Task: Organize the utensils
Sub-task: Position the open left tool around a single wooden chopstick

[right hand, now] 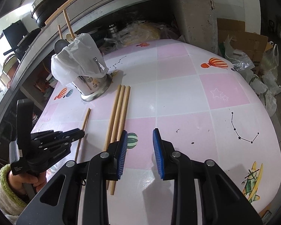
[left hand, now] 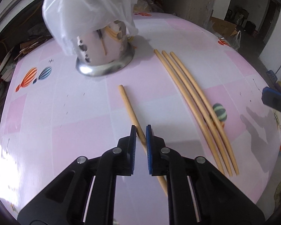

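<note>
A single wooden chopstick [left hand: 128, 106] lies on the pink checked table and runs between the blue pads of my left gripper [left hand: 140, 129]; the jaws are nearly closed around it, low at the table. It also shows in the right wrist view [right hand: 85, 121]. Three more chopsticks [left hand: 193, 101] lie side by side to its right; they also show in the right wrist view [right hand: 119, 112]. A steel utensil holder [left hand: 105, 52] with a white plastic bag over it stands at the back left. My right gripper [right hand: 139, 131] is open and empty above the table, right of the three chopsticks.
The holder [right hand: 92, 86] has chopsticks and a spoon sticking out of the bag. The left gripper's body [right hand: 52, 142] and the hand on it sit at the left. Pots, shelves and plastic bags [right hand: 262, 75] surround the table's edges.
</note>
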A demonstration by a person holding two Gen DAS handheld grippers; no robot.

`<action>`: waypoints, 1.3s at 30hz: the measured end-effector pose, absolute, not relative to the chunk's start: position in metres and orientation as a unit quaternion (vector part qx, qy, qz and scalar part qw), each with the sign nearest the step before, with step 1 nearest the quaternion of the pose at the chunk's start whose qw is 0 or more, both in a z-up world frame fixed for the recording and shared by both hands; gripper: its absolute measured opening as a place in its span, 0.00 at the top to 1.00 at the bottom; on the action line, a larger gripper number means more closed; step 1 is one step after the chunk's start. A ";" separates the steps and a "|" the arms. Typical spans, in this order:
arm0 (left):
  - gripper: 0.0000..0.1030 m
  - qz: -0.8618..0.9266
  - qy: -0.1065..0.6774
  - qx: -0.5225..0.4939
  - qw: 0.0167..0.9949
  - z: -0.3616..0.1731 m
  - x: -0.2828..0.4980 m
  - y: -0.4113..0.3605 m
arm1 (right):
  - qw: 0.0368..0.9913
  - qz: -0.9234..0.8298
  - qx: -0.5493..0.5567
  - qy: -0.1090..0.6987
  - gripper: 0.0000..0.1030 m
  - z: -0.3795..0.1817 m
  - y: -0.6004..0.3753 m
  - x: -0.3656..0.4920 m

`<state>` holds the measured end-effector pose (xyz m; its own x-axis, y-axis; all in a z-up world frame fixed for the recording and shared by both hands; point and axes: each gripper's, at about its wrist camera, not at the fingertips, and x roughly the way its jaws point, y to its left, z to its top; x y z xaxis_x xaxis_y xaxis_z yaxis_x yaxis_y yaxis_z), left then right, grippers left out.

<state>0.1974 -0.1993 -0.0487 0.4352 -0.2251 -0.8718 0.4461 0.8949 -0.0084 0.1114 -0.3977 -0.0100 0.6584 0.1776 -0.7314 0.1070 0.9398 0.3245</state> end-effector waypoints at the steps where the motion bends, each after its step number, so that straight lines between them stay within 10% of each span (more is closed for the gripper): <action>1: 0.91 -0.200 0.493 0.113 0.839 -0.049 0.195 -0.198 | 0.894 0.020 0.171 0.413 0.73 -0.010 -0.397 0.111; 39: 0.83 -0.234 0.520 0.050 0.820 -0.046 0.202 -0.181 | 0.886 0.039 0.165 0.431 0.72 -0.016 -0.381 0.117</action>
